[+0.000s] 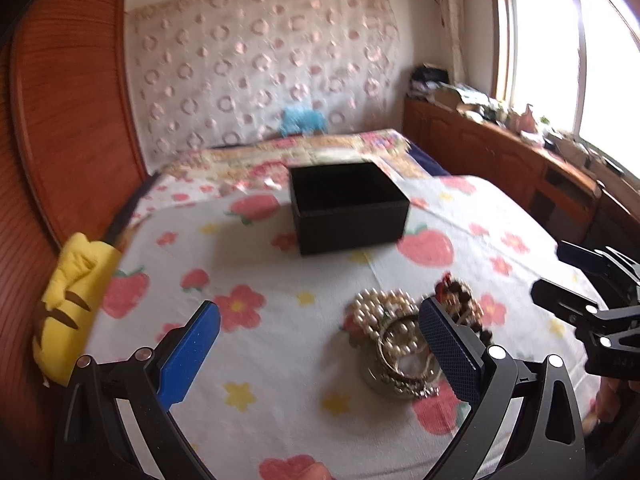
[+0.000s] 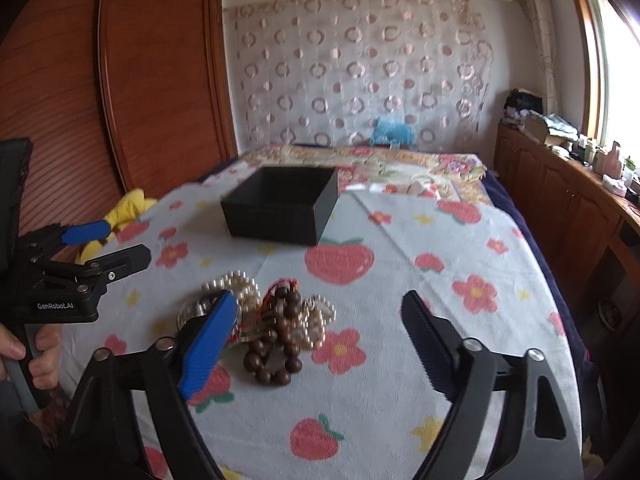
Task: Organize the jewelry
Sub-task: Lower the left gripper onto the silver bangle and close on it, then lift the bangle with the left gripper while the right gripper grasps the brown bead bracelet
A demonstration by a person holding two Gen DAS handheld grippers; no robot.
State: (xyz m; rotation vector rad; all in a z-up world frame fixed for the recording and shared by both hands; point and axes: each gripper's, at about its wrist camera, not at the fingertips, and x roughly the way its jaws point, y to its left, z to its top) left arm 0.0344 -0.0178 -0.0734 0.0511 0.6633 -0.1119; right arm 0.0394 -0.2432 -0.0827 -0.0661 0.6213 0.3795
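A bed covered by a white terry blanket printed with red strawberries and pink flowers [image 2: 400,280] carries everything, its left edge running along a reddish wooden slatted wardrobe [image 2: 160,80] and its right edge facing a low wooden cabinet [image 2: 560,200] under the window. A rectangular, lidless matte black box [image 2: 280,210] sits toward the far middle of the blanket, with bare cloth on all sides of it and a broad bare strip between it and the jewelry. A yellow plush toy [image 1: 76,304] slumps over the blanket's left edge against the wardrobe. The jewelry lies heaped near the front of the blanket: cream pearl strands [image 1: 380,308] and silvery bangles [image 1: 400,364] tangled on the left side, touching a bracelet of round dark-brown wooden beads [image 2: 276,344] on the right side. The left gripper [image 1: 316,344] hovers low with its blue-padded fingers spread wide, its right finger just over the heap. The right gripper [image 2: 316,344] is likewise spread wide and holds nothing, its left finger over the bangles and open blanket under its right finger.
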